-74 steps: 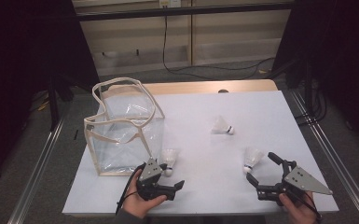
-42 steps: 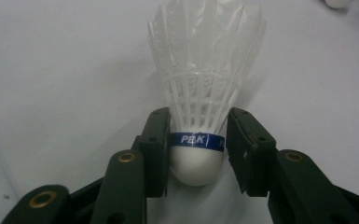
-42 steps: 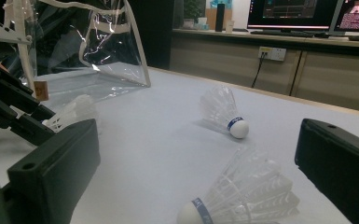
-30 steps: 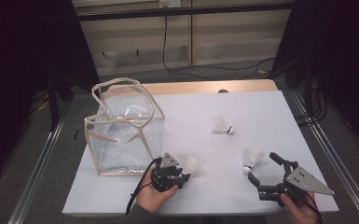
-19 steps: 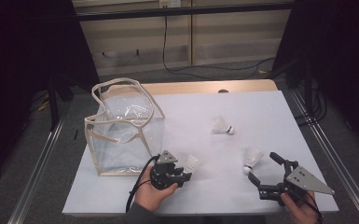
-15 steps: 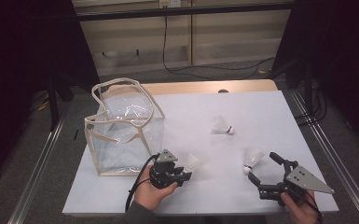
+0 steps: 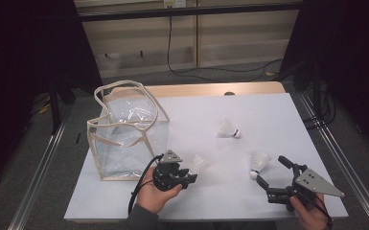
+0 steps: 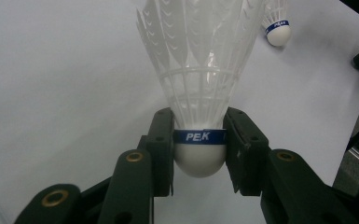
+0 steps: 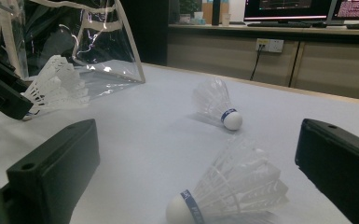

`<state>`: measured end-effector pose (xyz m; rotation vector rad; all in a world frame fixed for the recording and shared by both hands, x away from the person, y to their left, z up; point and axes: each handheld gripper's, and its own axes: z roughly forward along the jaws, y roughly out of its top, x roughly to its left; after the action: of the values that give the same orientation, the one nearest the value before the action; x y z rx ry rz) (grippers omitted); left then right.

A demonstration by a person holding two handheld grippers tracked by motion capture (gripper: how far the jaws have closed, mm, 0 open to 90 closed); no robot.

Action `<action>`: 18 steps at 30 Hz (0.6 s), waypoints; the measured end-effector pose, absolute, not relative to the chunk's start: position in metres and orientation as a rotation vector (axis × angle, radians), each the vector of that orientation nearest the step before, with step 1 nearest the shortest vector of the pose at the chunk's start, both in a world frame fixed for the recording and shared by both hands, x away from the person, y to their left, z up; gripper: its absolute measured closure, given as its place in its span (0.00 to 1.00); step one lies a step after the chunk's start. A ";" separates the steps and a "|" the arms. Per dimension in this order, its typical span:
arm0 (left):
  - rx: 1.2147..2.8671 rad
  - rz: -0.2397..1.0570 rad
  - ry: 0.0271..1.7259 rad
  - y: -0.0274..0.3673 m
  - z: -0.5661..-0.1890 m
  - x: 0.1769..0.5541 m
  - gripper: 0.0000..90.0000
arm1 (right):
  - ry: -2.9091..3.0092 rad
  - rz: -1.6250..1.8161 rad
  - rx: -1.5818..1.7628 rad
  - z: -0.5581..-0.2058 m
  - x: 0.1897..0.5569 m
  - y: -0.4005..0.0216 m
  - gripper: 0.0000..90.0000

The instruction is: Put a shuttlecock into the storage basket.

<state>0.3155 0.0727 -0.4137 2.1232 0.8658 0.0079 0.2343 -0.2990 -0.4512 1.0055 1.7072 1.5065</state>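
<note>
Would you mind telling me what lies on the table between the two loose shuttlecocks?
Nothing: in the high view, bare white table separates the far shuttlecock from the near shuttlecock; the right gripper view agrees.

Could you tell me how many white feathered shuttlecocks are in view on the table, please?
3. One white feathered shuttlecock is clamped by its cork in the left gripper; one lies between the open jaws of the right gripper; one lies mid-table. The clear plastic bag seems empty.

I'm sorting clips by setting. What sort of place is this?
Likely a lab or office workroom: computer monitors on a back counter, a wall socket with cables, and a white table set among dark curtains.
</note>
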 end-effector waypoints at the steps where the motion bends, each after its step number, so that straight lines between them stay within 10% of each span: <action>1: 2.120 0.008 0.868 0.073 -0.413 0.315 0.73 | 1.706 1.508 1.005 -0.451 0.235 -0.299 0.00; 18: 2.134 -0.008 0.853 0.075 -0.392 0.319 0.73 | 1.718 1.518 1.009 -0.453 0.242 -0.298 0.00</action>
<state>0.3187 0.0753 -0.3925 2.1336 0.8533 -0.0079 0.2420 -0.2981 -0.4532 1.0088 1.7181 1.5180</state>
